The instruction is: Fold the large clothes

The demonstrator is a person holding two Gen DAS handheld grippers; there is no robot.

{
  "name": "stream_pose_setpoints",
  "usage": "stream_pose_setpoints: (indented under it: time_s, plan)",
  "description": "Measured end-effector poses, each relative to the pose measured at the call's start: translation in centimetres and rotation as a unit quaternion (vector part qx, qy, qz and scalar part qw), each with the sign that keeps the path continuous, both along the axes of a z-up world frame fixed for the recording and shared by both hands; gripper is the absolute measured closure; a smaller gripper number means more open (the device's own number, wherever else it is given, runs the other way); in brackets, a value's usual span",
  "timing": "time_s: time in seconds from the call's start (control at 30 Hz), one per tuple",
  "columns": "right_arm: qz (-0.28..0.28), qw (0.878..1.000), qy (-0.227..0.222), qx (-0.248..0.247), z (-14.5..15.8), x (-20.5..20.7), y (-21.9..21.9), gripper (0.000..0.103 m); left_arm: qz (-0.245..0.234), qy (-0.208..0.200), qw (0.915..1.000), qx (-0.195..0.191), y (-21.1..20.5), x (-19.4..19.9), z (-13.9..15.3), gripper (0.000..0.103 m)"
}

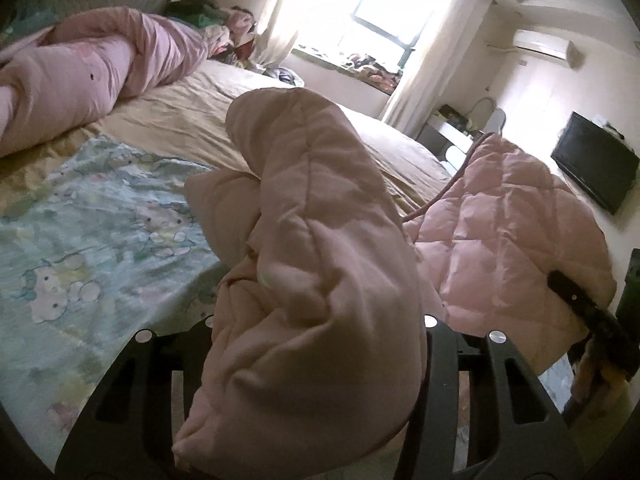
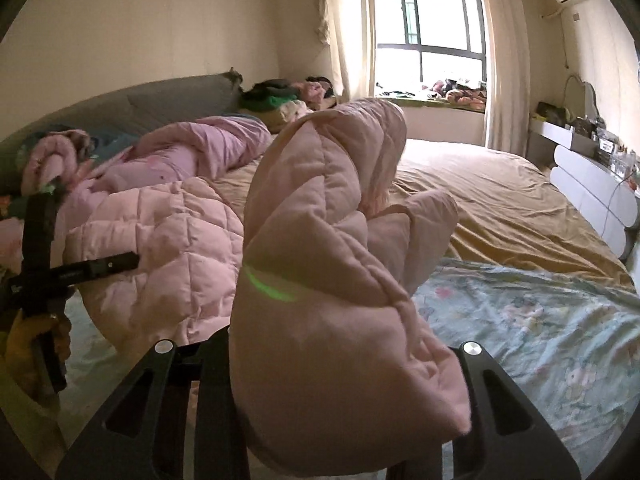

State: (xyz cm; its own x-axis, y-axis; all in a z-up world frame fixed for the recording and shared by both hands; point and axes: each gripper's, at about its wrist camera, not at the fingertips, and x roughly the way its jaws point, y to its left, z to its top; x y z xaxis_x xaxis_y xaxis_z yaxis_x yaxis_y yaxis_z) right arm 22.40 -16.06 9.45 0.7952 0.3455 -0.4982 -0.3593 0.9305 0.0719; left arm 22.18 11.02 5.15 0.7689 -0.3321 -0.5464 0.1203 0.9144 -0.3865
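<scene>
My left fingers (image 1: 320, 360) are clamped on a thick bunched fold of the pink quilted coat (image 1: 316, 240), which fills the middle of the left wrist view and hides the pads themselves; only the black linkage arms show at 7 and 5 o'clock. My right fingers (image 2: 320, 364) pinch another bunched fold of the same coat (image 2: 332, 240), likewise hiding the pads, with the linkage arms below at 7 and 5 o'clock. The coat is raised off the bed (image 1: 192, 120) between the two grips: in the left wrist view its quilted body spreads toward 3 o'clock, where my right gripper appears as a black bar at the coat's edge; in the right wrist view the body hangs toward 9 o'clock, where my left gripper and the hand (image 2: 44, 344) holding it appear at the frame's edge. Beneath the coat lies a pale blue cartoon-print sheet (image 1: 80, 248), over a tan bed cover. A pink duvet (image 1: 80, 76) lies rolled along the bed at 10 o'clock in the left wrist view, with a heap of clothes (image 2: 280, 100) beyond it near the grey headboard (image 2: 160, 100). The window (image 2: 428, 36) stands at 12 o'clock in the right wrist view, a dark screen (image 1: 596, 164) at 3 o'clock in the left.
</scene>
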Motion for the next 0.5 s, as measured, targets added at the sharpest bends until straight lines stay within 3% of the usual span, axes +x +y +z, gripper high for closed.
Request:
stream_pose_setpoints:
  time_s: [0.23,0.5]
  plan:
    - [-0.011,0.999,0.017,0.030,-1.5,-4.1,-3.0,0.073,-0.011,-0.018,0.9993,0.031,-1.3,-3.7,0.7,0.062]
    - [-0.057,0.996,0.047,0.057,-4.0,-8.1,-5.6,0.073,0.000,-0.005,0.9983,0.059,-1.5,-6.6,-1.0,0.062]
